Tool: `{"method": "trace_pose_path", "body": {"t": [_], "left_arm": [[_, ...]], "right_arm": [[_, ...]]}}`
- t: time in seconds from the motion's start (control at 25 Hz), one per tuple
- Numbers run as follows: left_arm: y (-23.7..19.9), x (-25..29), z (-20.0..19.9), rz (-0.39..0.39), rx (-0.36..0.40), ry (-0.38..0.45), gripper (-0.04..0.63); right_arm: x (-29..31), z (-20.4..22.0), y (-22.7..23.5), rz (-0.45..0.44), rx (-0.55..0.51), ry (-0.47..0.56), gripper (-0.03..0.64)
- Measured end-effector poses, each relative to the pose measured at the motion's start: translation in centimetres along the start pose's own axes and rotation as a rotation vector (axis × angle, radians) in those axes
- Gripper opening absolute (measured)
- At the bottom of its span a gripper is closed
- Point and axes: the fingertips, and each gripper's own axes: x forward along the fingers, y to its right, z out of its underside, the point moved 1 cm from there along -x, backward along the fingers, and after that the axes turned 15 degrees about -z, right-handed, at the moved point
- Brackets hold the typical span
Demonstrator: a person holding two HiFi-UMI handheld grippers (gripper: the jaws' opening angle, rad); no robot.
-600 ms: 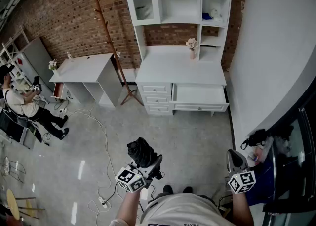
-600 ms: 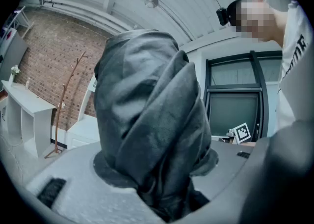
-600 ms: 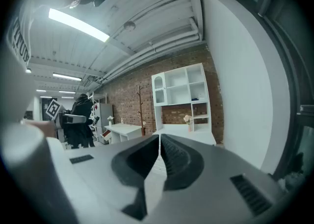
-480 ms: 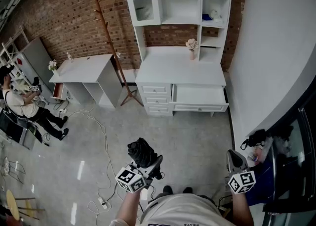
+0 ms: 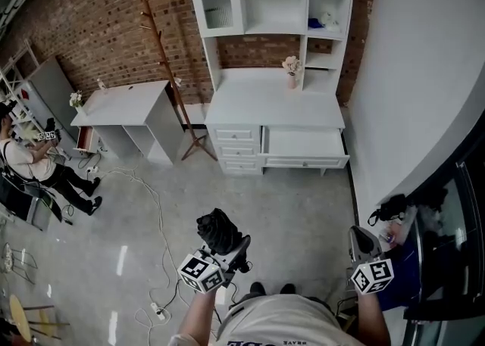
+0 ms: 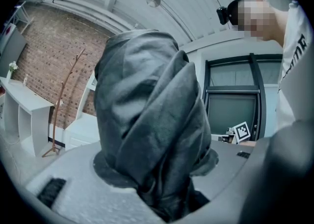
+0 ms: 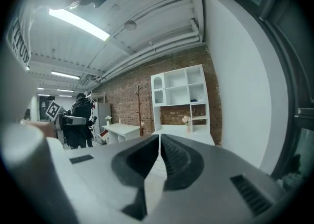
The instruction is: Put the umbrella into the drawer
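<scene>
At far left a seated person [image 5: 36, 161] holds another marked device beside the brick wall [image 5: 91, 26], with a small white bench [image 5: 121, 102] next along and a white cable [image 5: 155, 208] trailing across the grey floor in front of it. A bare wooden coat stand [image 5: 168, 72] leans between that bench and the large white bench [image 5: 273, 106] with a shelf unit rising from its back, where a small vase of flowers [image 5: 291, 70] stands near the rear edge. Low in the head view, the left tongs [image 5: 231, 252] carry the folded black umbrella [image 5: 218, 231] above the floor, near the wearer's feet. The left gripper view shows these tongs [image 6: 162, 193] spread wide and clamped on the umbrella [image 6: 147, 120], whose dark bundled fabric rises from between the two jaws and fills most of that view. The umbrella is well apart from the drawer [image 5: 305, 161], which stands pulled out of the large bench's right half, beside a stack of three closed smaller drawers. At right, the right tongs [image 5: 362, 244] are held close to the white wall, and the right gripper view shows them [image 7: 160, 139] closed to a thin slit with nothing between the ridged pads, aimed towards the large bench.
</scene>
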Motion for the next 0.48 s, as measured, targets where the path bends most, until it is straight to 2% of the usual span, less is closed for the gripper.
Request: {"method": "trace_pose_path", "body": {"t": [0.48], "left_arm": [[-2.5, -0.1, 1.2, 0.048, -0.038, -0.047, 0.253]], "right_arm": [[1.4, 1.0, -1.6, 0.048, 0.011, -0.036, 0.034]]}}
